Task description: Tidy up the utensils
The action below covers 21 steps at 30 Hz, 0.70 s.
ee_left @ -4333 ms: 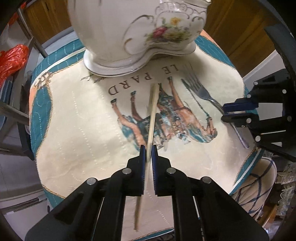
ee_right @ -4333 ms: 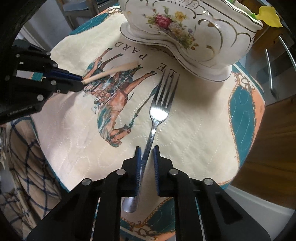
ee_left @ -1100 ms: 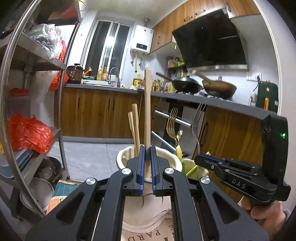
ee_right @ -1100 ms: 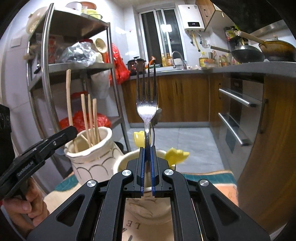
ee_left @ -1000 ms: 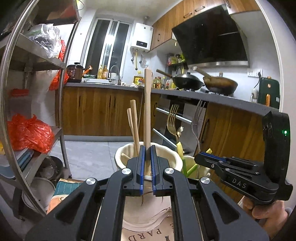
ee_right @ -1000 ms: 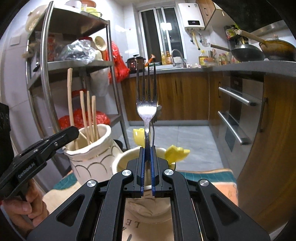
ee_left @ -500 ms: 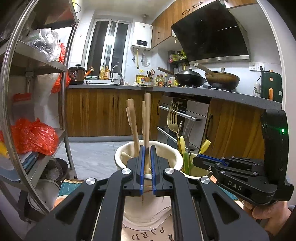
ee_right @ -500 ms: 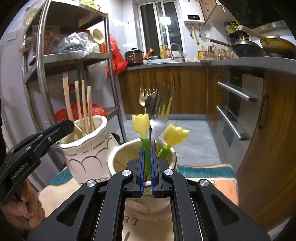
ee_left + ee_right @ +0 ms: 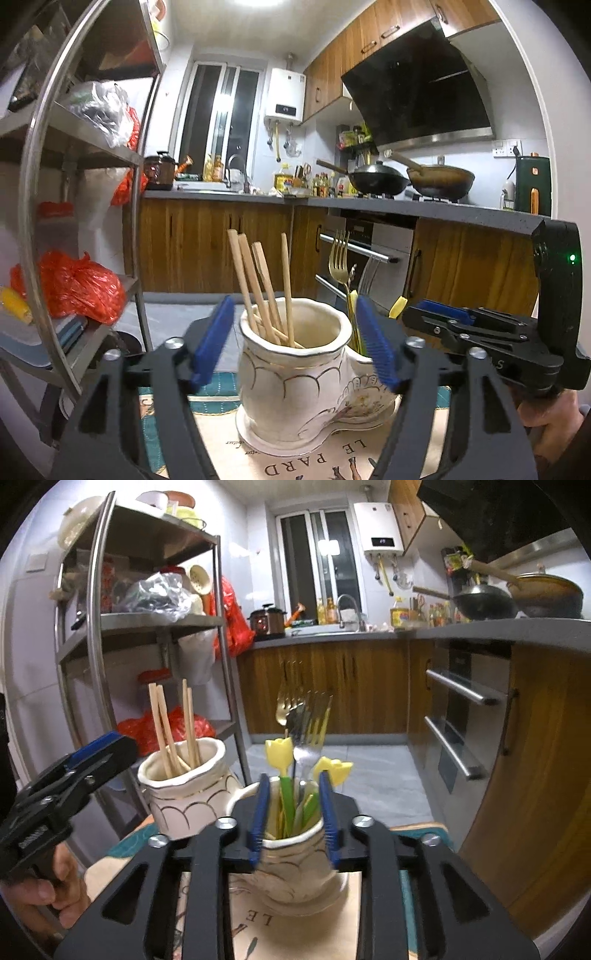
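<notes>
Both tongs have just been opening and grip nothing: left tongs wide around the chopsticks, right tongs narrower around the fork, at twelve o'clock.

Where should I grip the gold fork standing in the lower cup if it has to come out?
Grip the gold fork by its neck just under the tines, coming from above with jaws level. It stands upright, handle buried in the white ceramic cup, crowded by the silver forks and yellow tulip-topped utensils.

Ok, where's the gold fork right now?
In the left wrist view, the gold fork stands tines-up in the holder's right-hand cup, just right of the chopsticks.
</notes>
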### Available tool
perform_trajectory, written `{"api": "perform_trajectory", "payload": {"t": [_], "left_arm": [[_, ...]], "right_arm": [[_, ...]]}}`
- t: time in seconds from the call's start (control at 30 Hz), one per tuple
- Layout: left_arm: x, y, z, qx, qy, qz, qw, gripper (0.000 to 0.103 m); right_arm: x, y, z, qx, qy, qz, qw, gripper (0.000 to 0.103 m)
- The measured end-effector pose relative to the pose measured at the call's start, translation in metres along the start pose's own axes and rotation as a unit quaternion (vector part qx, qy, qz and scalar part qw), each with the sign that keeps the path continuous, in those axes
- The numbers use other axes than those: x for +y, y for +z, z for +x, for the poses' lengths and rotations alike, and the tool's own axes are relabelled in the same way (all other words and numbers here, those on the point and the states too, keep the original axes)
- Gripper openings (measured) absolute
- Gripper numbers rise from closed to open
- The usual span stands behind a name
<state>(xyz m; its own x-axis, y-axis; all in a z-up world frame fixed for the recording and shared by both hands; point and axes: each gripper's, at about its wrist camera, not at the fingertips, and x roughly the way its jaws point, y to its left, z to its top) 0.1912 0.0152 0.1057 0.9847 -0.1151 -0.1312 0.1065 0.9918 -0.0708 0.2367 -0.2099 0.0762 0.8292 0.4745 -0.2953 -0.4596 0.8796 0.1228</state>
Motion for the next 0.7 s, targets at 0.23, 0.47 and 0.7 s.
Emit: {"api": "perform_trajectory", "payload": {"t": [0.23, 0.47, 0.7], "left_arm": [[0.004, -0.002, -0.025, -0.011, 0.02, -0.005, 0.9997, 0.098], [0.005, -0.023, -0.04, 0.018, 0.032, -0.011, 0.9993, 0.098], [-0.008, -0.036, -0.051, 0.022, 0.041, 0.009, 0.9989, 0.098]], "right_arm": [[-0.011, -0.006, -0.023, -0.01, -0.005, 0.011, 1.0, 0.051], [-0.016, -0.021, -0.044, -0.018, -0.006, 0.022, 1.0, 0.08], [-0.008, -0.034, -0.073, -0.044, -0.005, 0.013, 0.999, 0.093]]}}
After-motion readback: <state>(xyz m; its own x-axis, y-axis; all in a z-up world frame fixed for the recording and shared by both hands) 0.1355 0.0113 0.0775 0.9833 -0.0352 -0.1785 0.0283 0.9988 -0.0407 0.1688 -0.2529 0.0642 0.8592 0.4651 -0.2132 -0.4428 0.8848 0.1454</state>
